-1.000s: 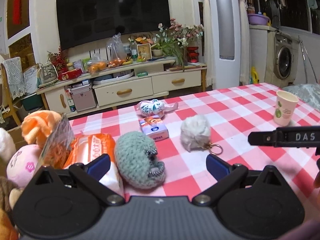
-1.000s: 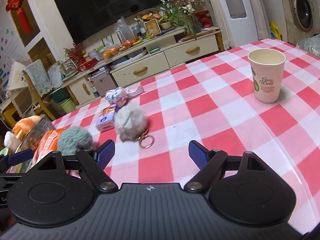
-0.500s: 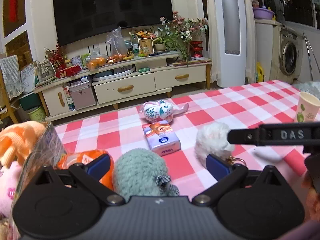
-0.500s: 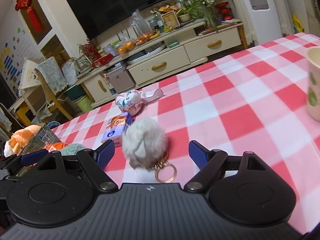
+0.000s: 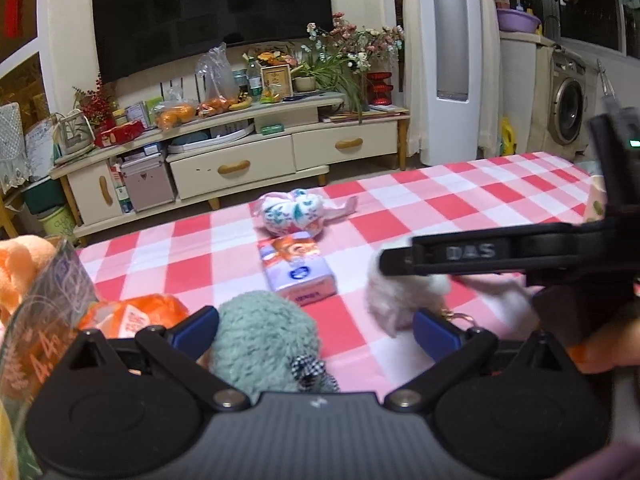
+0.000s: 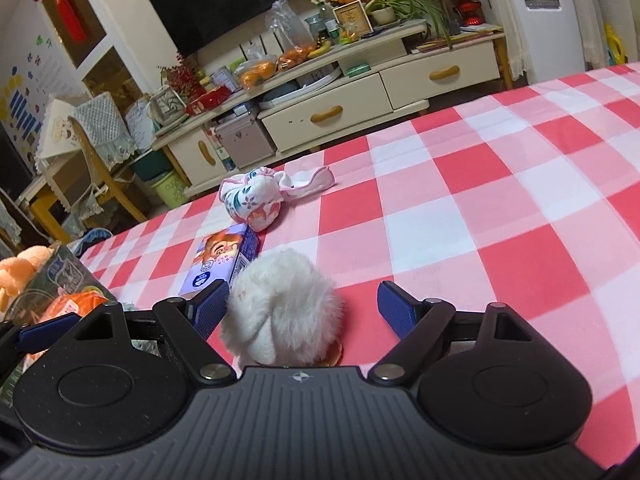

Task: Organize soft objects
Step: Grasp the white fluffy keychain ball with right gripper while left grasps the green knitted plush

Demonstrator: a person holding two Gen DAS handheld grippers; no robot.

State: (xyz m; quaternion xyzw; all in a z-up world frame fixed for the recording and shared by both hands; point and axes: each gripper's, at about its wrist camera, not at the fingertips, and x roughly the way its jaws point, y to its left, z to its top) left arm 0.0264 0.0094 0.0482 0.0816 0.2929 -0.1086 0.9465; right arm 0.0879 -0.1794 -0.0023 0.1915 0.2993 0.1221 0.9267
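Note:
A grey-green crocheted plush (image 5: 266, 342) lies on the checked table between the open fingers of my left gripper (image 5: 316, 330). A white fluffy pom-pom keychain (image 6: 282, 312) lies between the open fingers of my right gripper (image 6: 304, 310), close to the left pad; it also shows in the left wrist view (image 5: 400, 298), partly behind the right gripper's finger. A floral rolled cloth (image 5: 292, 212) (image 6: 252, 200) and a purple tissue pack (image 5: 298, 270) (image 6: 222, 262) lie farther back.
An orange packet (image 5: 132, 316) and a clear bag with an orange plush (image 5: 24, 264) sit at the table's left edge. A paper cup (image 5: 596, 202) is half hidden at the right. The red-and-white checked cloth (image 6: 500, 216) stretches to the right.
Both grippers have moved forward and lower. The green plush now lies between my left fingers and the pom-pom between my right fingers. The right gripper has come in closer to the left one.

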